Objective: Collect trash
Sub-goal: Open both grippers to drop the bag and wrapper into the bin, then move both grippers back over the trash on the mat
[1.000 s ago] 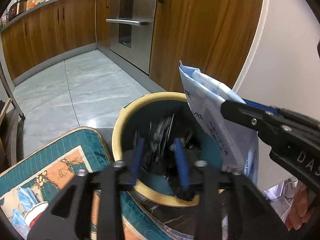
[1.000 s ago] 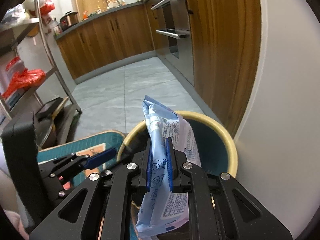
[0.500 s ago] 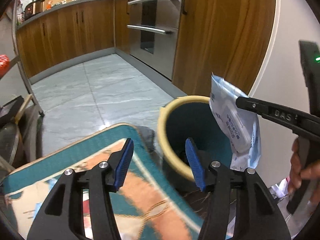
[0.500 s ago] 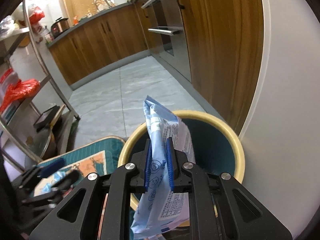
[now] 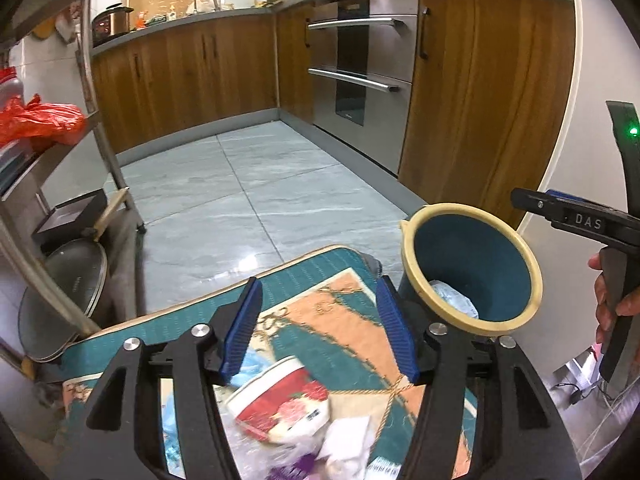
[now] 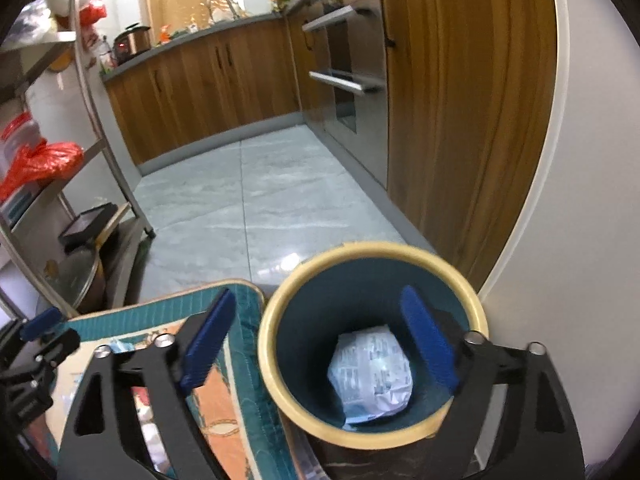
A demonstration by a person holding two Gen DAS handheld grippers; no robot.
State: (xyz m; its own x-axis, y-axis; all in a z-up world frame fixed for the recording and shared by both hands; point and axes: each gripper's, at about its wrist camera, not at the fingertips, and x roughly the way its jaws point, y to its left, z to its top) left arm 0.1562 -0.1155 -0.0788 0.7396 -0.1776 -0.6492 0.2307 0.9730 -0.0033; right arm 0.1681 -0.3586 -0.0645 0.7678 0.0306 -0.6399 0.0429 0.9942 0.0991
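Right gripper [image 6: 320,344] jaws just opened wide, empty | crumpled pale-blue packet [image 6: 370,376] in bin [image 6: 280,380]

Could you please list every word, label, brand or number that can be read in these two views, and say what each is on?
"DAS": white letters on the black arm of the right gripper, left wrist view; the rest is out of frame.
Blue packet in the bin: rows of print, too small to read.
Paper cup on the mat: label too blurred to read.
Pot lid: faint mark, unreadable.
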